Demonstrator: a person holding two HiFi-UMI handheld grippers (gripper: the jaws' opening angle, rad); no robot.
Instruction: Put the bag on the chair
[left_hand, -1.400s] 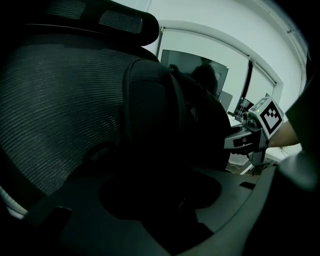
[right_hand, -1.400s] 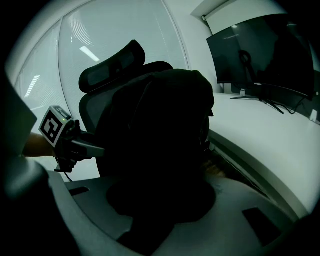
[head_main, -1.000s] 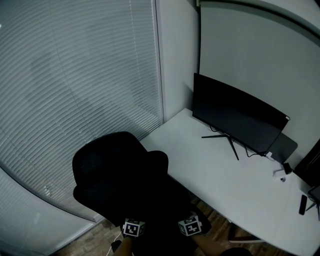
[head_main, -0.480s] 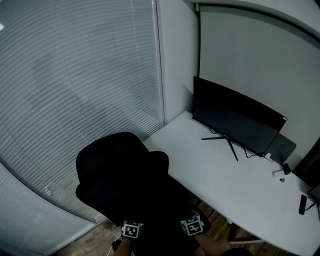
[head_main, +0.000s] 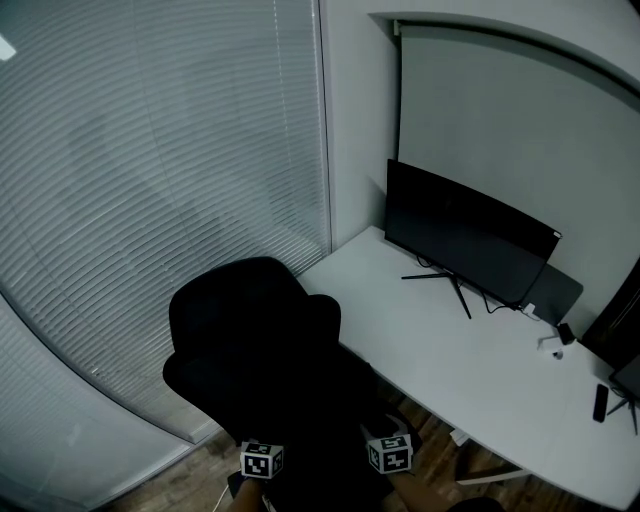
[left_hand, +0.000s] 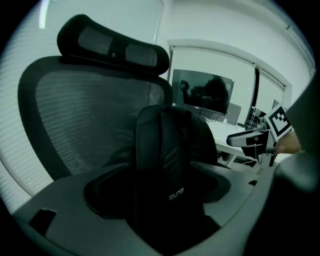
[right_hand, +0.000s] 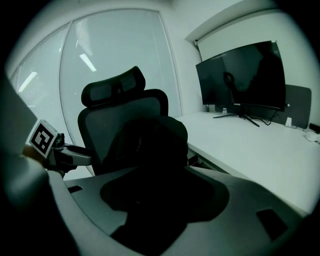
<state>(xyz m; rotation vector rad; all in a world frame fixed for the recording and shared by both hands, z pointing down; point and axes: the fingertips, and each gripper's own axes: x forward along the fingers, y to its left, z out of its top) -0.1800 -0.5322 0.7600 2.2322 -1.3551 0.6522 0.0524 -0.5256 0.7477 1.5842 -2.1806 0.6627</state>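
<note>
On the seat of the black mesh-backed office chair (left_hand: 75, 105) with headrest: black padded bag (left_hand: 167, 160), upright, leaning against the backrest. Small pale lettering low on the bag's front, too stylised to read with certainty. Black-and-white square markers on the cube of each gripper. At the left gripper (right_hand: 75, 154): jaws spread wide, just been opening, bag straight ahead in line with the gap, pads not pressing on it. At the right gripper (left_hand: 239, 139): likewise, jaws wide apart, just been opening, clamped on nothing, bag ahead of them. Both grippers side by side at the front of the seat, apart from each other. Desk-side of the chair just beside the near edge of the white desk (head_main: 470, 370), only a narrow gap there. Pale slatted blind (head_main: 150, 200) close behind the backrest, with a strip of wooden floor (head_main: 195, 470) showing at its foot. Black curved monitor (head_main: 465, 245) on a thin stand toward the back of the desk by the wall, cable trailing from it. Broad stretch of desk top in front of the monitor, up to the near edge.
</note>
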